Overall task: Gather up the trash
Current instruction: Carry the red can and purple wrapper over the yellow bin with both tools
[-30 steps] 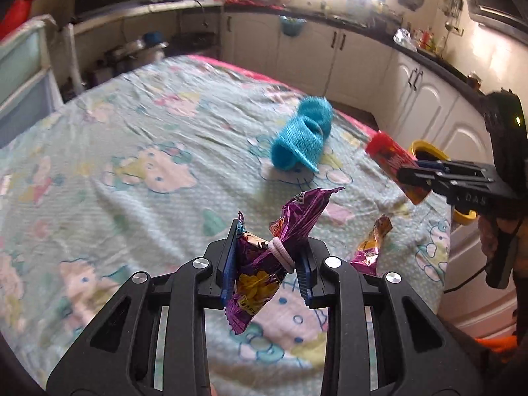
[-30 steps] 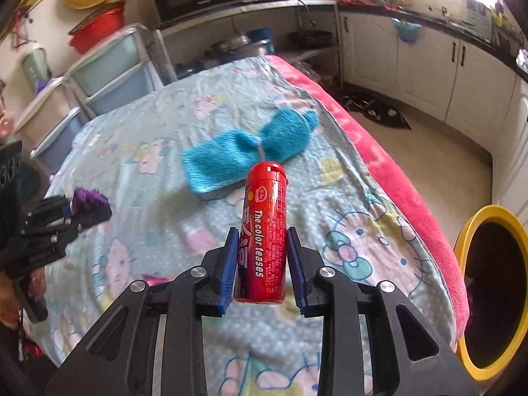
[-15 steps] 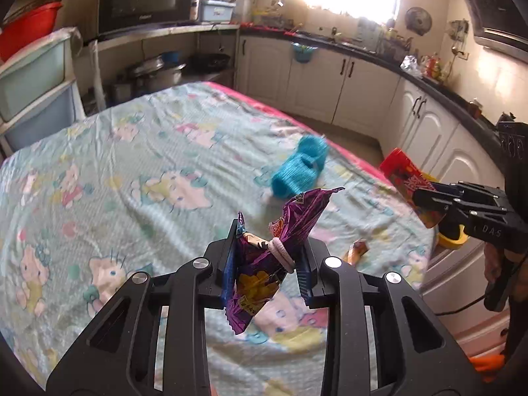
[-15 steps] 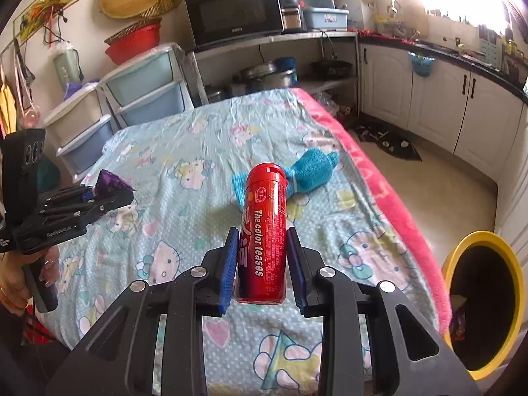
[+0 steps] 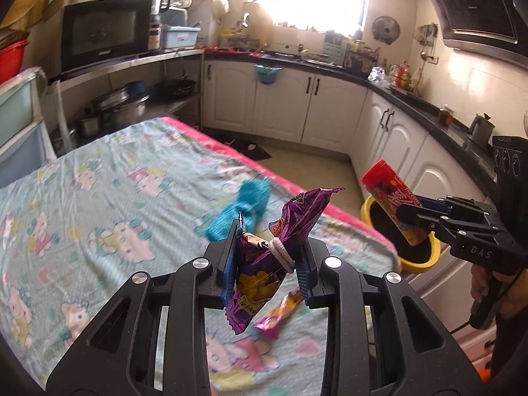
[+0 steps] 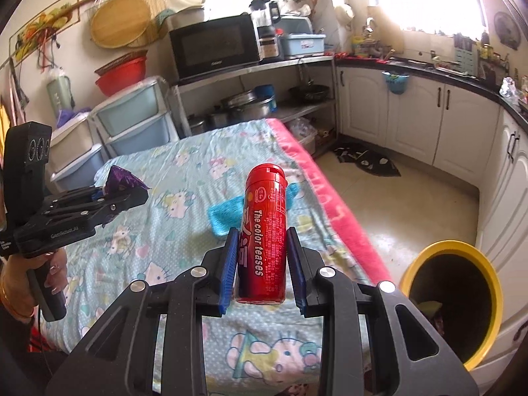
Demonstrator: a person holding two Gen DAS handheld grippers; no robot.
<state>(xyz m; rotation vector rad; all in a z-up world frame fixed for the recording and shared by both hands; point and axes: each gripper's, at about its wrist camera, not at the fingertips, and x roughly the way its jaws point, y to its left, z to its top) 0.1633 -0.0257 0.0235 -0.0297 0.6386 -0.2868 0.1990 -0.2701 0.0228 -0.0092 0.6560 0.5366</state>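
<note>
Both grippers are raised higher than before: left gripper (image 5: 267,257) clamped on one purple wrapper (image 5: 264,264), right gripper (image 6: 262,257) on one red tube (image 6: 264,234). One wrapper (image 5: 280,313) and one blue cloth (image 5: 241,208) are left on the table (image 5: 99,198).

Red tube (image 6: 264,237) hides the blue cloth's (image 6: 224,214) middle; bin (image 6: 452,300) contents too dark to tell; left tool (image 6: 132,194) covers most of the purple wrapper (image 6: 122,176).

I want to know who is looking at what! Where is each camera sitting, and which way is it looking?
Left wrist: sits on the left gripper, faces across the bed toward the kitchen cabinets; its own fingers hold a purple snack bag.
Right wrist: sits on the right gripper, faces the shelves; its fingers hold a red tube.
Shared: blue cloth, yellow bin, each other's gripper.
</note>
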